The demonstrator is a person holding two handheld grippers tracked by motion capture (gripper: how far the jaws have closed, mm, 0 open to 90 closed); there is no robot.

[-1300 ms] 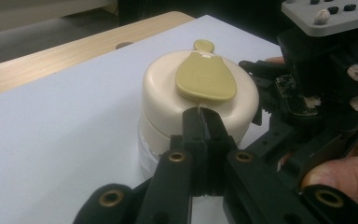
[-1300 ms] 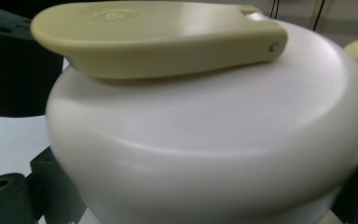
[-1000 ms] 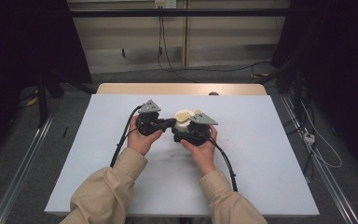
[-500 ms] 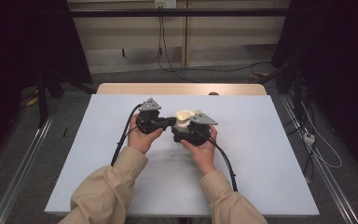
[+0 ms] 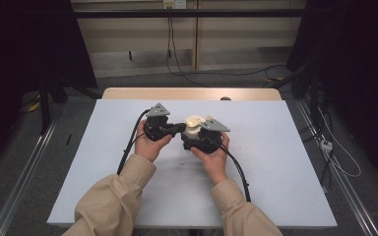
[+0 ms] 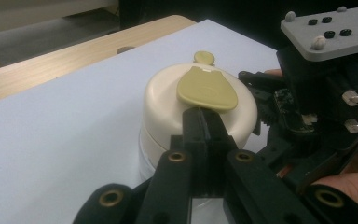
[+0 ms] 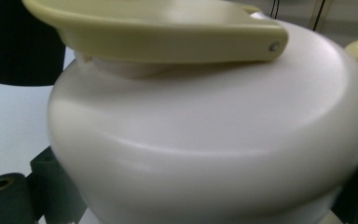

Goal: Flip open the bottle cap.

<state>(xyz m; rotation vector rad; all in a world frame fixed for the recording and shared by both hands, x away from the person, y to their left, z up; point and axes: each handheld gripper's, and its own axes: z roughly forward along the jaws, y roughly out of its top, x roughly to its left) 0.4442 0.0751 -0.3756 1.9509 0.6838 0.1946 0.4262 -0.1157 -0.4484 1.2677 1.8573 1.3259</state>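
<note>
In the high view, two sleeved forearms rise from the bottom of the frame and meet at its middle, where the cream container [image 5: 193, 129] stands on the surface [image 5: 275, 162] between the two tools.

The left hand-held gripper [image 5: 181, 127] sits just left of centre. In the left gripper view its jaws are clenched together with nothing visibly between them, their tips resting at the near edge of the olive flip tab [image 6: 207, 88] on top of the container's domed lid [image 6: 168, 100].

The right hand-held gripper [image 5: 197, 140] is just right of centre. In the right gripper view the rounded white body [image 7: 205, 154] bulges between the black jaws at the lower corners of the frame, so I judge it is grasping the container around its body, though the pad contact itself is hidden.

The container looks like stiff moulded plastic, smooth and glossy, so probably slippery on the rounded shoulder and likely light. The girth below the dome seems the safest place to grip. The tab is thin and hinged on a small pin, so it should be lifted from its free edge, gently, as it may flex or snap.

A small olive knob [image 6: 204, 57] sits at the far side of the lid.
</note>
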